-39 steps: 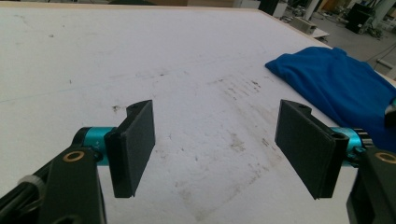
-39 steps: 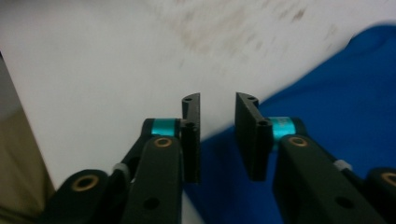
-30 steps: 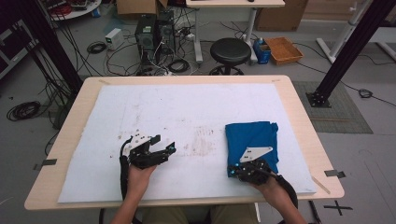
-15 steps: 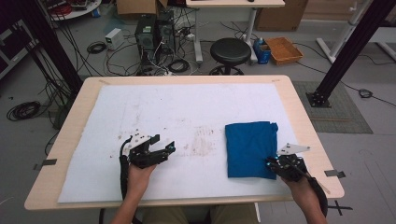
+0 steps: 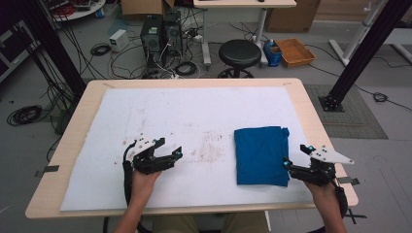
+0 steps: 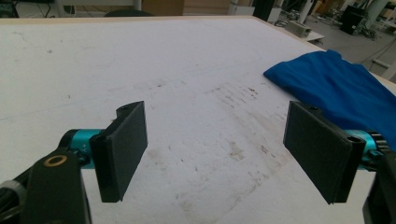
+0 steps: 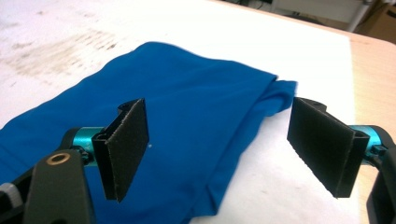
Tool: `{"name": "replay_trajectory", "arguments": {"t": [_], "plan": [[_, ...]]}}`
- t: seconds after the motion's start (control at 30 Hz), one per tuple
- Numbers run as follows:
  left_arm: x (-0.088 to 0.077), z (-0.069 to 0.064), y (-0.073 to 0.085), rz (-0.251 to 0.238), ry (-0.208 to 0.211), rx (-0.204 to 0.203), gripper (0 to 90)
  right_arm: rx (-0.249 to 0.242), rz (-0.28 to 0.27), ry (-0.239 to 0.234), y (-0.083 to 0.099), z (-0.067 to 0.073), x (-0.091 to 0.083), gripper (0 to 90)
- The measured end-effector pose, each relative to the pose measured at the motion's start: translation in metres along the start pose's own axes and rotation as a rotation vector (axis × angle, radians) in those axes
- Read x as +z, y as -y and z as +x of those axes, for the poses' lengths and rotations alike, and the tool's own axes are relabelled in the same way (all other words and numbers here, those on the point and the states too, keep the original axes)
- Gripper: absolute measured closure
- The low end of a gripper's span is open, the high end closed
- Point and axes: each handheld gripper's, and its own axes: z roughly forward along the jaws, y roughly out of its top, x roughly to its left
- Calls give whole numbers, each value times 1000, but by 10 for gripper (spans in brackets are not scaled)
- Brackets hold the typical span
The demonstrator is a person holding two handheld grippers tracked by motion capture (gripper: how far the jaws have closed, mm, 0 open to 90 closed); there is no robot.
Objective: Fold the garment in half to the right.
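Note:
A folded blue cloth [image 5: 261,154] lies flat on the right part of the white mat [image 5: 194,111]; in the right gripper view the blue cloth [image 7: 154,93] lies under the jaws. My right gripper [image 5: 294,155] is at the cloth's right edge. Its jaws have just been opening and stand wide, with the cloth's folded edge below the gap and not pinched [image 7: 217,116]. My left gripper [image 5: 171,146] rests on the mat left of the cloth. Its jaws have just been opening too, with only stained mat between them [image 6: 215,121]. The blue cloth [image 6: 341,88] lies off to its right.
Brown stains [image 5: 211,145] mark the mat between the grippers. The wooden table [image 5: 311,126] rim runs close to my right hand. Beyond the far edge on the floor are a black stool [image 5: 239,51], an orange box [image 5: 295,51], computer towers [image 5: 158,34] and cables.
My right gripper has moved right, from the cloth's near edge to its right side, and its jaws have gone from shut to wide open. The left hand has stayed put.

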Motion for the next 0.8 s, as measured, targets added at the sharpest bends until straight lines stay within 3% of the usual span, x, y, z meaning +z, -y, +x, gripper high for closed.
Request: {"name": "replay_trajectory", "arguments": {"t": [0.2, 0.53, 0.8], "plan": [[-2, 1, 0, -3, 8, 2, 217, 59, -21, 22, 1, -7, -7, 203], [-8, 2, 3, -4, 22, 0, 218, 30, -18, 29, -1, -2, -10, 203], [-11, 6, 2, -18, 14, -8, 218, 46, -24, 40, -2, 0, -9, 200]]}}
